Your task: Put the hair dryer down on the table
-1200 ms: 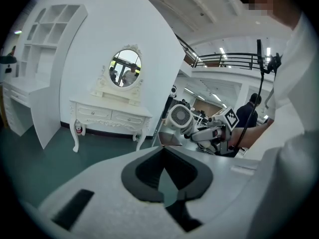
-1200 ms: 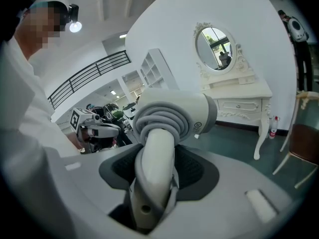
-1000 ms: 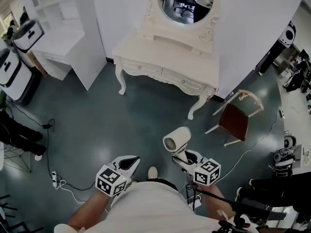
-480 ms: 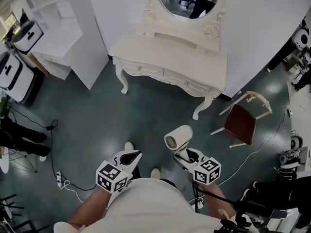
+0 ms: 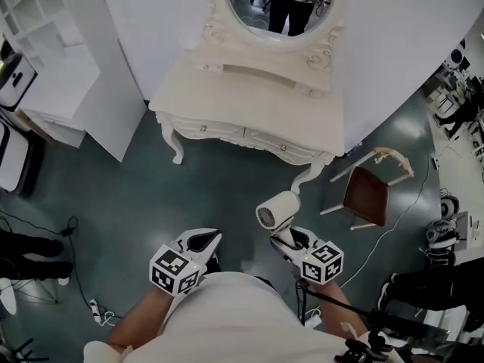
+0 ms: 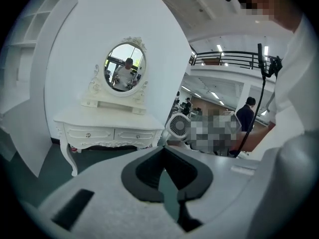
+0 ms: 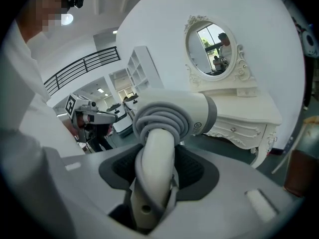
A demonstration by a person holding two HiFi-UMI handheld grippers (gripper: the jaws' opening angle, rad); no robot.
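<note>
A cream hair dryer (image 5: 277, 209) with its grey cord wound round the handle is held up over the floor, in front of the white dressing table (image 5: 249, 89). My right gripper (image 5: 291, 240) is shut on its handle; in the right gripper view the handle (image 7: 155, 153) stands between the black pads and the barrel (image 7: 172, 114) points toward the table (image 7: 249, 108). My left gripper (image 5: 203, 242) hangs to the left, shut with nothing in it (image 6: 167, 176). From the left gripper view the dryer's rear grille (image 6: 178, 125) shows beside the table (image 6: 107, 121).
An oval mirror (image 5: 283, 6) stands on the back of the table. A wooden chair with a brown seat (image 5: 367, 191) stands at the table's right leg. A white shelf unit (image 5: 53, 51) is at the left. Cables and a power strip (image 5: 94, 308) lie on the floor.
The dressing table has come closer and shifted left in the head view as the person walked forward. Both grippers keep their places, the right one still holding the dryer.
</note>
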